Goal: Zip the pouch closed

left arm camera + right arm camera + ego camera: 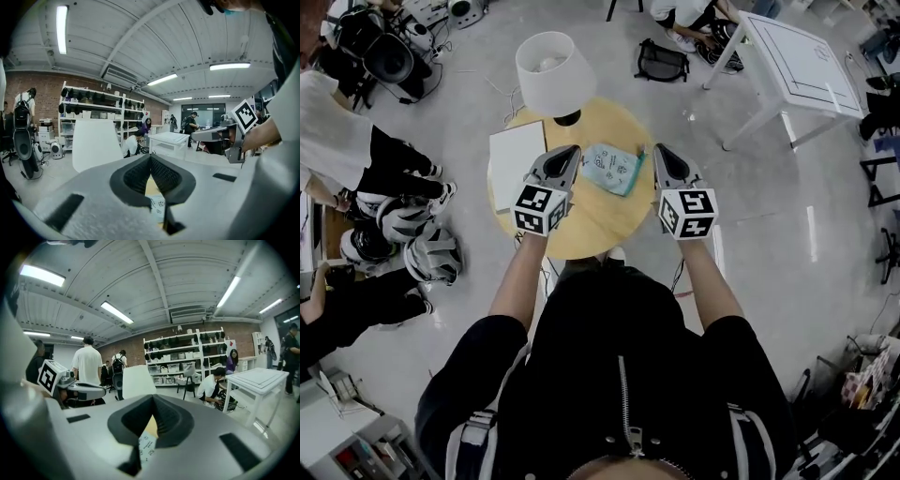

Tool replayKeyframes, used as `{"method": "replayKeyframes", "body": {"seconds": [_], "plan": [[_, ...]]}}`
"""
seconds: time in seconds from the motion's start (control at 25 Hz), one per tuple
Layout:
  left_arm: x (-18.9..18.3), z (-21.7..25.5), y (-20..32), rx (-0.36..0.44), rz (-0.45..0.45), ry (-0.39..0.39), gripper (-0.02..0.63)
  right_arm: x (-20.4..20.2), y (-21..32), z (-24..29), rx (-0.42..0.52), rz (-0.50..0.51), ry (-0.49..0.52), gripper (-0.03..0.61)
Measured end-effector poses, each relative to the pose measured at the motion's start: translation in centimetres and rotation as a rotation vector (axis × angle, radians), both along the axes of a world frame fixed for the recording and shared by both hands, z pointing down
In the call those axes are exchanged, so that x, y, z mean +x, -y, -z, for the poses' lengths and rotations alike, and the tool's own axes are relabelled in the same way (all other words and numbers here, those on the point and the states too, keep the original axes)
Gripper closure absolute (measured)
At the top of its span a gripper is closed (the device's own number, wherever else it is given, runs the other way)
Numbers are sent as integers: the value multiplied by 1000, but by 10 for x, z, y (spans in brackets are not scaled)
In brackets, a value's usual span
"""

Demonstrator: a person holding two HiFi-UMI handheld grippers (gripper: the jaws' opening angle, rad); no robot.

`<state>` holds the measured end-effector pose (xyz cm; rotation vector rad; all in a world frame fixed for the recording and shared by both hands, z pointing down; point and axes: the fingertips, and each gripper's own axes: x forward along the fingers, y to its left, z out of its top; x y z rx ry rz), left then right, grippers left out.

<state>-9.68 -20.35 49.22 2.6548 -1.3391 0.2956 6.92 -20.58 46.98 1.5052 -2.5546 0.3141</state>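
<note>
Your black zipped jacket fills the bottom of the head view, and your two bare forearms reach forward from it over a round yellow table. You hold the left gripper and the right gripper side by side above the tabletop. Both point away from you and only slightly downward.

Both pairs of jaws are pressed together and hold nothing. Each gripper view shows the dark ribbed pads meeting in a closed seam, with only a sliver of tabletop and printed fabric showing below it.

The pouch lies flat on the table in the gap between the two grippers. It is a pale blue-green bag with small dark print, and its long side slants across the table. The right gripper's tip is just beside the pouch's right corner, and the left gripper's tip is just beside its left edge. You cannot tell whether either one touches it. The zip is too small to read as open or closed.

A white pad lies on the left part of the table, beside the left gripper. At the far edge stands a white-shaded lamp. Beyond the table, on the grey floor, are a black bag and a white table. People stand at your left.
</note>
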Motion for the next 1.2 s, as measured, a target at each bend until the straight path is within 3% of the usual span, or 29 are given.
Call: {"method": "replayKeyframes", "body": {"seconds": [0.24, 0.6, 0.92, 0.96, 1.04, 1.2], "plan": [[29, -22, 23, -61, -97, 9, 614, 21, 1, -18, -50, -64, -21, 574], [82, -104, 42, -207, -225, 52, 612, 47, -16, -78, -163, -132, -37, 574], [106, -163, 70, -315, -247, 55, 611, 53, -21, -119, -215, -174, -56, 574], [111, -169, 74, -336, -242, 47, 605, 56, -21, -121, -219, -180, -57, 574], [122, -179, 83, -393, -234, 21, 489, 64, -23, -126, -230, -194, -55, 574], [141, -209, 105, -540, -195, -42, 437, 79, -25, -137, -255, -223, -51, 574]]}}
